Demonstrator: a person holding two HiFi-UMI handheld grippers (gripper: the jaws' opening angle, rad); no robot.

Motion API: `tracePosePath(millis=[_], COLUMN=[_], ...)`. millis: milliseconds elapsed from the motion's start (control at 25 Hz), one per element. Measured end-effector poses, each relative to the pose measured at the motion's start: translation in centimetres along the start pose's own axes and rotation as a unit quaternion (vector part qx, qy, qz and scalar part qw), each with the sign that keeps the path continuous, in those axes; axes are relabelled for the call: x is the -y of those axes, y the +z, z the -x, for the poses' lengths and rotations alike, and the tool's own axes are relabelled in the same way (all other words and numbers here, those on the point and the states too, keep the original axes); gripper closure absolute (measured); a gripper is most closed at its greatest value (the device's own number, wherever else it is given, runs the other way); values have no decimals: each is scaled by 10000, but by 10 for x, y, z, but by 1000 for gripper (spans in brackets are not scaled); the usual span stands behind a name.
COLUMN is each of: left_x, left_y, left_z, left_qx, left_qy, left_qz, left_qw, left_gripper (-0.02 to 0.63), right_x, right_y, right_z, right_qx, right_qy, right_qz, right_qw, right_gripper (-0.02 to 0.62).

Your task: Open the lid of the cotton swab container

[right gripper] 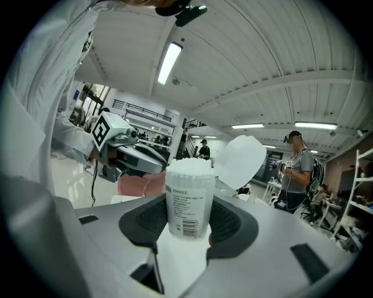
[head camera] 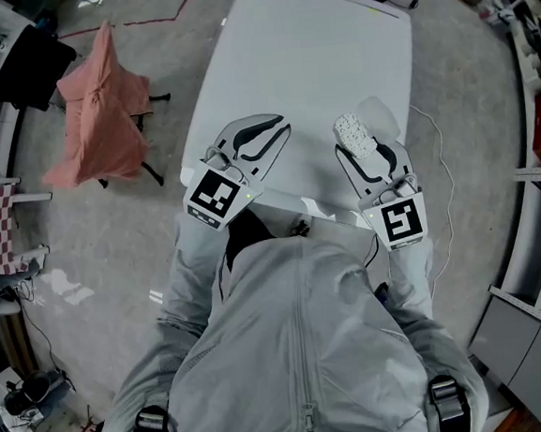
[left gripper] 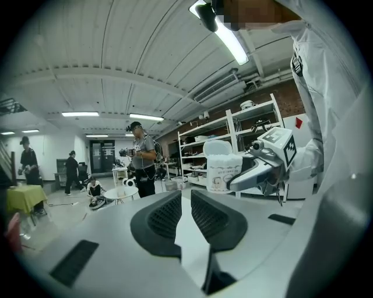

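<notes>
The cotton swab container (right gripper: 188, 198) stands upright, pinched at its sides by the right gripper's (right gripper: 186, 224) jaws. Its lid (right gripper: 240, 162) is already swung back and the swab heads are bare. What seems left is to hold it level so nothing spills. The left gripper (left gripper: 186, 216) is empty, its jaws nearly together. Only the head view places the container over the desk's (head camera: 304, 57) near right edge.

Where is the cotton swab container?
The cotton swab container is on the person's right in the head view, held in the jaws of the right gripper over the table, with the left gripper beside it.
</notes>
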State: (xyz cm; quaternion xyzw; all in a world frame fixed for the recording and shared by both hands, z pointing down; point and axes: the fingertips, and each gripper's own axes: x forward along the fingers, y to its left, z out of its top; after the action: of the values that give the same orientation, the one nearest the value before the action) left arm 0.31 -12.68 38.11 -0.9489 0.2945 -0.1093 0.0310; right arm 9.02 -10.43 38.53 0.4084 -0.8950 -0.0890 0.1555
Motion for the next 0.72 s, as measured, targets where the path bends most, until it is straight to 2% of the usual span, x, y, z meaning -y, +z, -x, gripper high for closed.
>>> tracePosePath(millis=[120,280,360,480,720], left_x=[-2,-4,-4,-4,-5], left_y=[6,7,3,0,-2], left_z=[0,-1,-1,0,-1], left_qx=[114,141,87,33,60], left_qy=[112,202,214,212,221], left_qz=[26,6,-3,7,33], left_qw=[9999,9997,9997,9998,9997], left_gripper=[553,565,567,568,568], right_x=[7,5,3,1,3], right_y=[3,-4,-3,-4,-3], right_z=[4,7,5,3,1], right_qx=[100,-87,17,-48,151], right_qy=[-129,-44,4,20,1], right_qz=[169,104,142,-49,-110], right_qw=[9997,9999,9999,10000,9998], right_gripper=[377,377,377,377,377])
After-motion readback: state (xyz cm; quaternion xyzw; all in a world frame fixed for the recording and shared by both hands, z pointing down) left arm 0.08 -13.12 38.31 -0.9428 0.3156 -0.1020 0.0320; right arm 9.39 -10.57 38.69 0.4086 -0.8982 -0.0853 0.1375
